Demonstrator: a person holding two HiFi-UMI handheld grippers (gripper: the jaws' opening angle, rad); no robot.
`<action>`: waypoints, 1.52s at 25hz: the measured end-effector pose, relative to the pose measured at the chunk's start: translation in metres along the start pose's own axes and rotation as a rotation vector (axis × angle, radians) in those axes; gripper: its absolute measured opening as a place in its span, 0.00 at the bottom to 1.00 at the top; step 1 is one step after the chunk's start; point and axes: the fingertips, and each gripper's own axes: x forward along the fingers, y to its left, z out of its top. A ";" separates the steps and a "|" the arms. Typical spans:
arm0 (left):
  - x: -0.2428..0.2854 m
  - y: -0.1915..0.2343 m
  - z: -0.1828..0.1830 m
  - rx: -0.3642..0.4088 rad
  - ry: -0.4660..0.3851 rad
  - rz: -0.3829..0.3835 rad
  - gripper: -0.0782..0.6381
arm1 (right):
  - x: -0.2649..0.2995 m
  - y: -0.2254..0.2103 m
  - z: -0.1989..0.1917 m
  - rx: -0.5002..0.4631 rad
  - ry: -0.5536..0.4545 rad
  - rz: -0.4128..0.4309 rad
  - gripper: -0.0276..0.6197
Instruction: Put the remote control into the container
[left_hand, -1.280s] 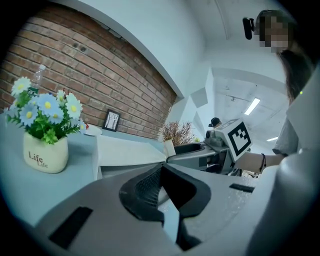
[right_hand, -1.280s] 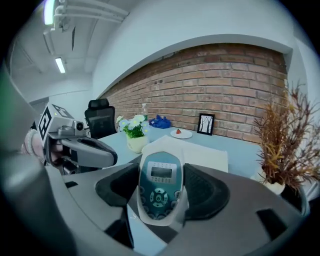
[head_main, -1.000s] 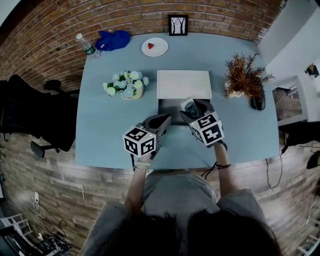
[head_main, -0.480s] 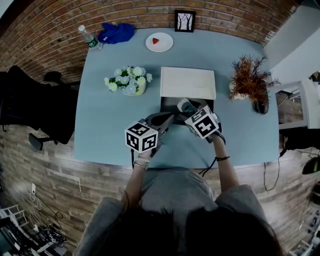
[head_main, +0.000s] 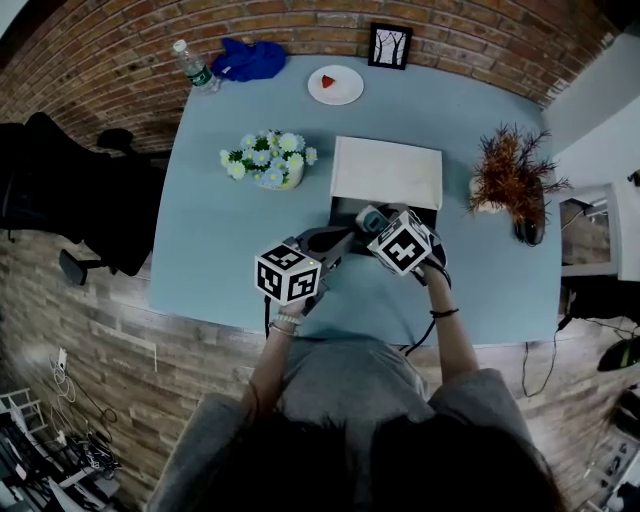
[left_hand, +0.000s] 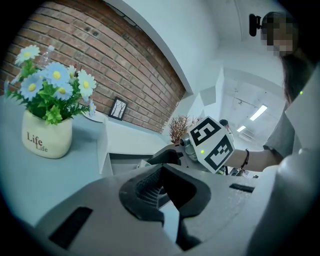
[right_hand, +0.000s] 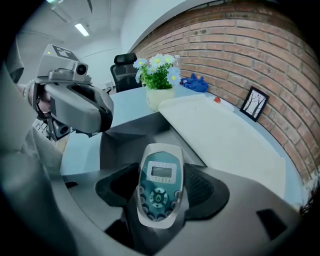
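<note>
Remote control sits clenched between the jaws of the right gripper, keypad facing up, its display end poking out past the pads. It hangs over the near part of the dark grey container, whose white lid lies open at twelve o'clock of the opening. How high it is above the floor of the box I cannot tell. The left gripper is closed on nothing, at eight o'clock of the right one and near the container's edge. I judge the main risks to be these:

- Letting go too high makes the remote clatter or bounce out.
- The overhanging end may catch the wall.
- The two grippers may knock together.
</note>
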 end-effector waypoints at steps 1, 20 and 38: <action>0.000 0.001 0.000 -0.002 0.000 0.002 0.11 | 0.002 0.001 0.000 -0.007 0.011 0.005 0.48; -0.003 0.010 -0.001 -0.022 0.003 0.010 0.11 | 0.017 0.005 -0.004 -0.050 0.094 -0.001 0.47; -0.012 0.006 0.005 0.017 -0.030 -0.005 0.11 | 0.003 0.001 0.001 0.089 -0.012 -0.040 0.50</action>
